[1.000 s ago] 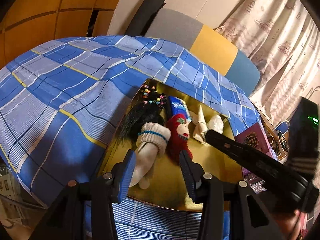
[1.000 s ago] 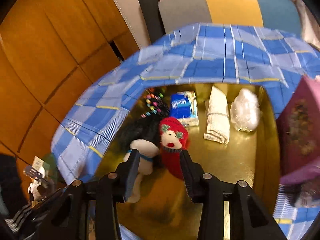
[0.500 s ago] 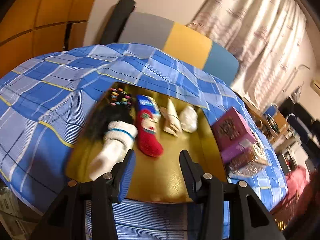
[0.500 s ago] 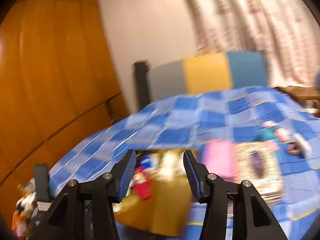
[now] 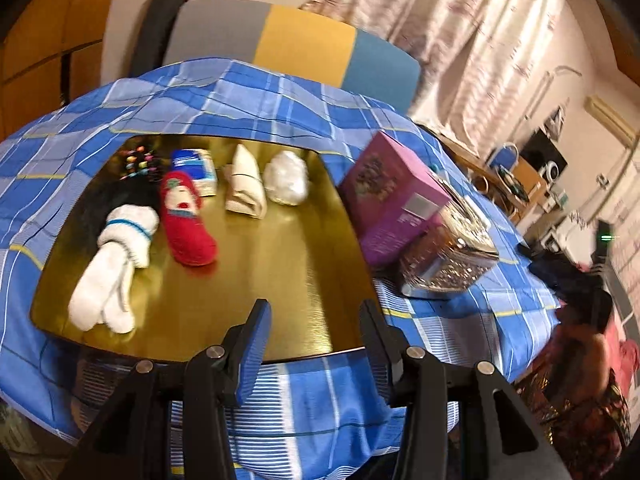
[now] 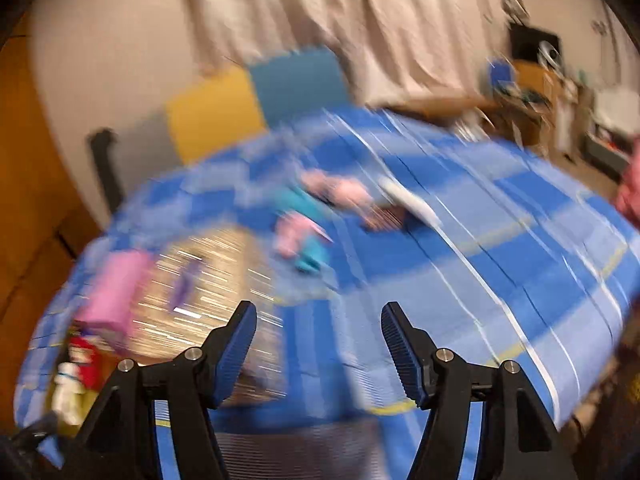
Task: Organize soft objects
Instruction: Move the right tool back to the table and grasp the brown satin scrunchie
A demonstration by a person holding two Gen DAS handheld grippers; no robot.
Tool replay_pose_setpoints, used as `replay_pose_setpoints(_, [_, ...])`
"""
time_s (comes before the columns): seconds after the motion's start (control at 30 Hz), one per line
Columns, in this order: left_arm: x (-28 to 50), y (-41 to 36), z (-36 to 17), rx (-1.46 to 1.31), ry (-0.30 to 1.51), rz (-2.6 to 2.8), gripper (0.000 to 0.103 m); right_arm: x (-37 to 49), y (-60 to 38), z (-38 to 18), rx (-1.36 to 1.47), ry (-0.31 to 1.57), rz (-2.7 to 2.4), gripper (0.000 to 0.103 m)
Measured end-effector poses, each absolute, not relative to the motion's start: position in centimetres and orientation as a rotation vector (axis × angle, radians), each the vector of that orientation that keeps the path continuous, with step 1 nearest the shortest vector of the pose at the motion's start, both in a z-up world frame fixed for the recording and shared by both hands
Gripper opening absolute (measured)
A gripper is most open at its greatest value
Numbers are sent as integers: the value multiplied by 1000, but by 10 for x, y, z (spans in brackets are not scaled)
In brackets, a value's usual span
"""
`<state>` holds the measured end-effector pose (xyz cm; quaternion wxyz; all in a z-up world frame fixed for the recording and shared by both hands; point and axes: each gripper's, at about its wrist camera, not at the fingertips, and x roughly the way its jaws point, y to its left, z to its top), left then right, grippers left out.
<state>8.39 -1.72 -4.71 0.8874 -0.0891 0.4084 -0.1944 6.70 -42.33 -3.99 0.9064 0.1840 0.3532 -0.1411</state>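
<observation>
In the left wrist view a gold tray [image 5: 248,280] on the blue plaid cloth holds a white sock [image 5: 116,256], a red Christmas sock [image 5: 186,220], a black wig with coloured clips [image 5: 128,188], a blue tissue pack [image 5: 194,164], a folded beige cloth [image 5: 244,188] and a white fluffy ball [image 5: 286,178]. My left gripper [image 5: 316,324] is open and empty above the tray's near edge. My right gripper [image 6: 318,336] is open and empty over the cloth. Beyond it lie blurred pink and teal soft items [image 6: 308,220].
A purple box [image 5: 394,196] and a glittery box [image 5: 448,256] stand right of the tray; both show blurred in the right wrist view, the purple box [image 6: 114,292] leftmost. A grey, yellow and blue chair back [image 5: 296,44] stands behind the table. Curtains and cluttered shelves lie to the right.
Both grippers have pulled back from the tray and swung right. The right wrist view now faces the cloth's right side, heavily blurred. The socks stay in the tray.
</observation>
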Motion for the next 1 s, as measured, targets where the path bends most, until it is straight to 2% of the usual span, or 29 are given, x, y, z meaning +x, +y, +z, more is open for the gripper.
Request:
replay_pose_setpoints(0.17, [80,-42,-45,-130,856,-446,46,73,-472,-81,417,816,-355,66])
replay_pose_setpoints(0.47, [82,-89,-41,-71,872,-544,46,102,-507,-87,427,809,-332,66])
replay_pose_setpoints(1.0, [103,-129,-5,-70,885,-562,46,246,-551,-108,522,839,-312,67])
